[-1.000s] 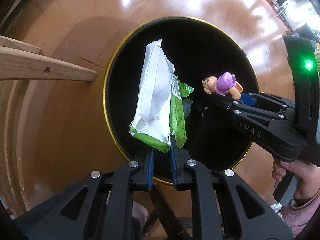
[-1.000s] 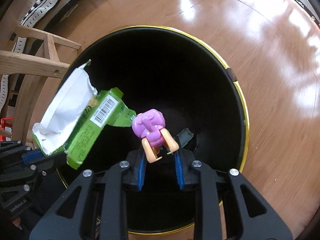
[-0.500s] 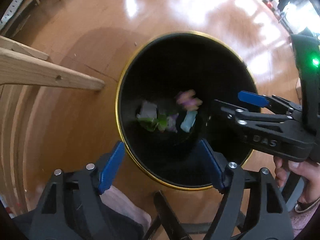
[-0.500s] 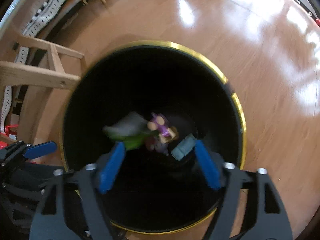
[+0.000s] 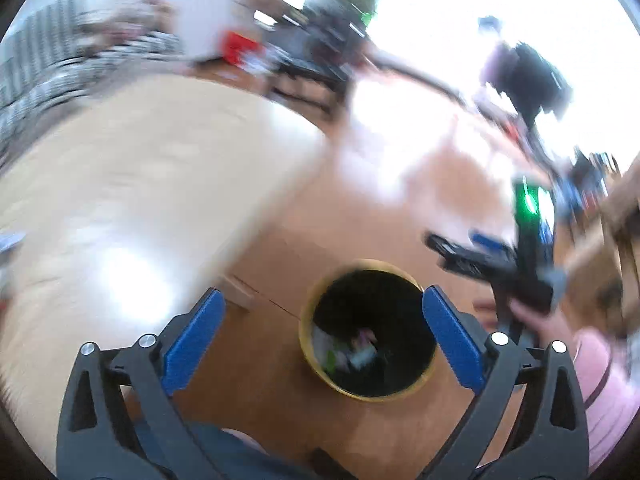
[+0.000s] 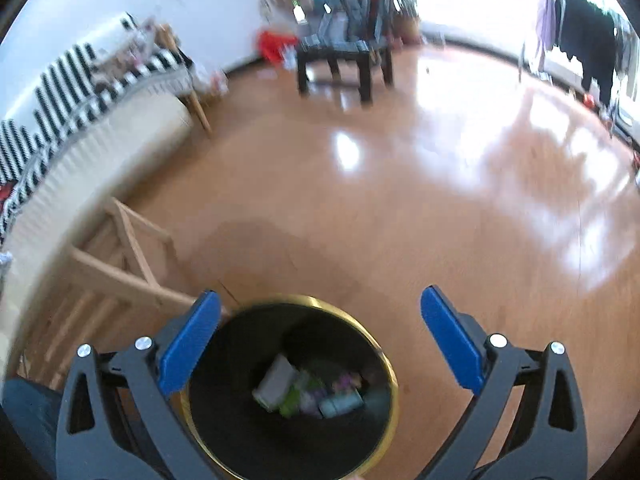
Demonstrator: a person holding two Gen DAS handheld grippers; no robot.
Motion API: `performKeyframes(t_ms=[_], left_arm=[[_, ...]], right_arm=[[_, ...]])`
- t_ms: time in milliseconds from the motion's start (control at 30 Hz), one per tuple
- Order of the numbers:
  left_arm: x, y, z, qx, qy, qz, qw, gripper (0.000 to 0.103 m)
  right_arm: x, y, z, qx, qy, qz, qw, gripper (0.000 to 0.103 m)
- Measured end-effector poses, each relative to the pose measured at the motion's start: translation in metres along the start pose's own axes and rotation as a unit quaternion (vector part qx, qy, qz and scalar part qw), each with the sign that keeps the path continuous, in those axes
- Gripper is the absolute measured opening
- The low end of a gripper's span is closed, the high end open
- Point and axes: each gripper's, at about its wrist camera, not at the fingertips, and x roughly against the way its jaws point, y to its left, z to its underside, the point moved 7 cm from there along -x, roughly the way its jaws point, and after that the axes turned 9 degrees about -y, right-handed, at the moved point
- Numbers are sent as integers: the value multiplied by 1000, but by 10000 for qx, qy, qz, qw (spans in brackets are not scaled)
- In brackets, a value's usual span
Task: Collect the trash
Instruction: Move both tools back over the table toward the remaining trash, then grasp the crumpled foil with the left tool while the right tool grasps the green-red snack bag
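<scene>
A black trash bin with a gold rim (image 6: 390, 364) stands on the wooden floor; it also shows in the left wrist view (image 5: 306, 344). At its bottom lie the green and white wrapper (image 6: 276, 384), the purple toy figure (image 6: 346, 382) and other bits. My left gripper (image 5: 322, 340) is open and empty, raised above the bin. My right gripper (image 6: 320, 340) is open and empty, above the bin's far edge. The right gripper also shows in the left wrist view (image 5: 472, 248), blurred, held by a hand.
A light wooden chair frame (image 6: 120, 256) stands left of the bin. A beige surface (image 5: 140, 168) lies to the left. A striped sofa (image 6: 80, 84) and a dark table (image 6: 340, 52) stand farther back across the shiny floor.
Both grippers opened and dropped the wrapper and the purple toy into the bin. Both have since lifted and tilted up, so the bin looks smaller and the room shows.
</scene>
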Motion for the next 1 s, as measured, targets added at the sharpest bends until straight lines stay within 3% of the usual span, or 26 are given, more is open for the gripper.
performKeyframes(t_ms=[67, 133, 200, 300, 400, 500, 633, 767, 900, 1000], left_arm=[[34, 49, -4, 371, -171, -558, 9976, 96], [68, 102, 8, 785, -208, -1181, 9897, 96], [100, 147, 25, 1135, -188, -1742, 9780, 96], [162, 215, 65, 1609, -114, -2637, 9510, 96], [199, 256, 98, 1921, -74, -3201, 9277, 96], [225, 287, 127, 2343, -81, -3384, 9113, 96], [229, 302, 143, 2507, 56, -3385, 9069, 96], [220, 306, 140, 2526, 49, -3250, 9113, 96], [199, 299, 134, 2469, 82, -3047, 9198, 96], [188, 293, 135, 2460, 163, -3000, 9215, 96]], right_arm=[[7, 45, -15, 240, -195, -350, 9989, 97], [12, 92, -24, 496, -294, -706, 9958, 97], [17, 150, -27, 740, -316, -1155, 9900, 97], [21, 237, -19, 1114, -246, -1713, 9786, 97], [24, 315, 0, 1597, -20, -2114, 9643, 97], [35, 378, 26, 2016, 146, -2401, 9495, 97], [55, 426, 47, 2064, 295, -2671, 9409, 97], [71, 461, 60, 2310, 268, -2883, 9289, 97], [80, 486, 61, 2240, 286, -3036, 9257, 97], [89, 501, 59, 2239, 253, -3203, 9201, 97]])
